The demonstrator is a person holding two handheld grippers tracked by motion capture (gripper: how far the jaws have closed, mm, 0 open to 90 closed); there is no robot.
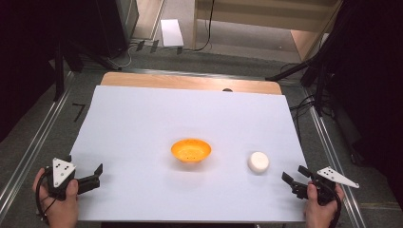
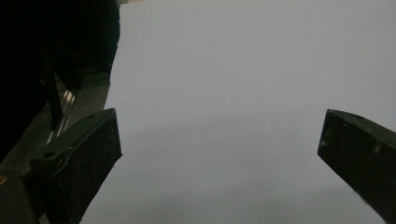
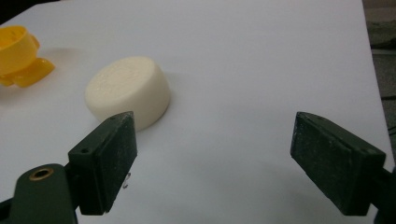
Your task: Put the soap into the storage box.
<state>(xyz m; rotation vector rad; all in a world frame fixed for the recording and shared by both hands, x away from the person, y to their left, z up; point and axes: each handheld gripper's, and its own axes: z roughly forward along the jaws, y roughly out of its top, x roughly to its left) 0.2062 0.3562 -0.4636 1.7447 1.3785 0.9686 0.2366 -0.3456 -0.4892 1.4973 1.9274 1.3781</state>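
Table (image 1: 142, 118) with a white rectangular cover, its bare wooden edge exposed along the far side; near the middle, one shallow round orange plastic bowl (image 1: 190, 150), and well to its right, apart from it, one short cream-white cylindrical block (image 1: 258, 162). At the near left corner, a black two-jaw left gripper (image 1: 98, 176) with a grey three-cornered plate on top, held in the left hand (image 1: 61, 205), jaws spread apart and pointing toward the table's middle. At the near right corner, a matching black right gripper (image 1: 294, 178) with its grey plate, held in the right hand (image 1: 319, 211), jaws apart and aimed toward the cream-white block, near it but not touching.
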